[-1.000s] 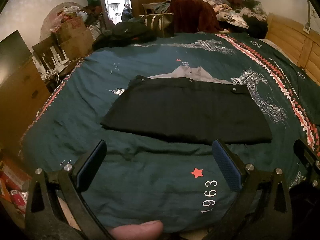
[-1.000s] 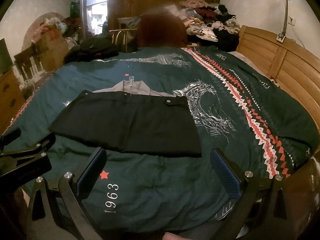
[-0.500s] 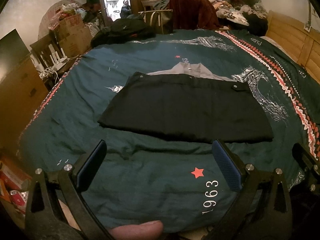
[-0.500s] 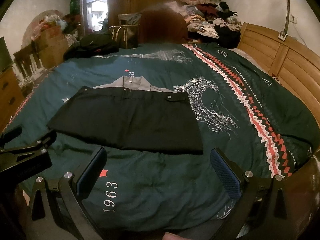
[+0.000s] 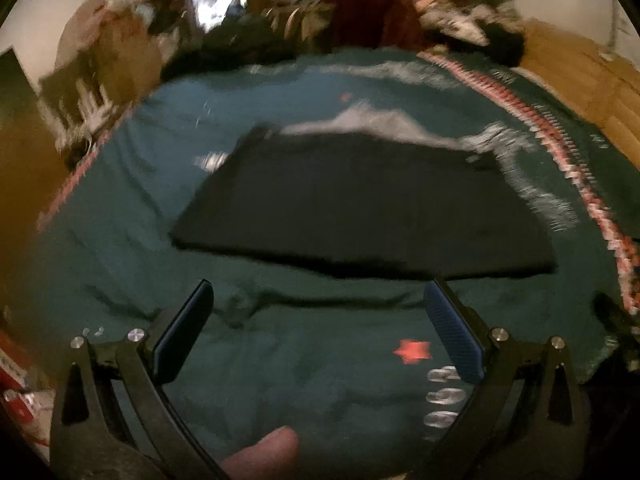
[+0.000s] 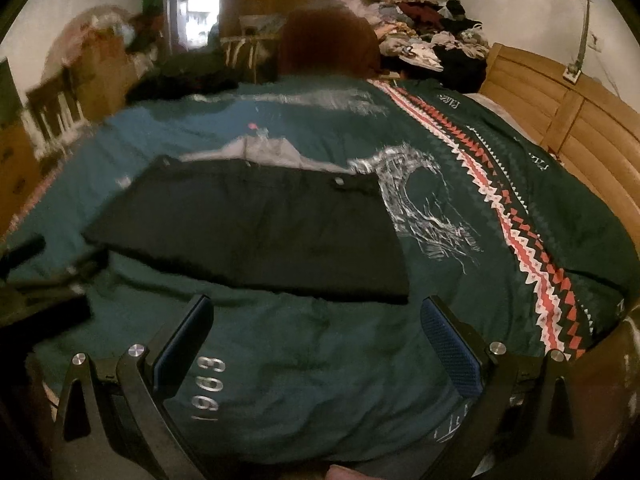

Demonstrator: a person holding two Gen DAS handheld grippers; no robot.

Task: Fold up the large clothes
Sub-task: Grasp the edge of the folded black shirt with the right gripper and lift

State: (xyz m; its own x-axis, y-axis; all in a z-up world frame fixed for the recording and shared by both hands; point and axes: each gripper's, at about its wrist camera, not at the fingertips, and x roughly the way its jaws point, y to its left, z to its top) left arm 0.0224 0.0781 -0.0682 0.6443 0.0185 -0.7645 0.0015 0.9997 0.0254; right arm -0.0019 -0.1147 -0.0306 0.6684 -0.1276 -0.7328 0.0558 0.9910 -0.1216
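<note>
A black garment [image 5: 360,204] [image 6: 256,232] lies flat in a wide folded rectangle on the dark green bedspread [image 5: 280,360] [image 6: 320,360], with a grey piece [image 5: 376,122] [image 6: 260,150] showing behind its far edge. My left gripper [image 5: 318,312] is open and empty just short of the garment's near hem. My right gripper [image 6: 316,328] is also open and empty, near the hem's right corner. The left view is blurred by motion.
A wooden headboard [image 6: 580,128] runs along the right. Piled clothes [image 6: 432,36] and a dark red heap [image 6: 328,40] crowd the far end of the bed. Boxes and furniture [image 5: 104,68] stand at the left. The other gripper [image 6: 36,280] shows at the left edge.
Both grippers have moved forward toward the garment's near hem, which now sits closer to the fingertips. Both stay open. The garment has not moved.
</note>
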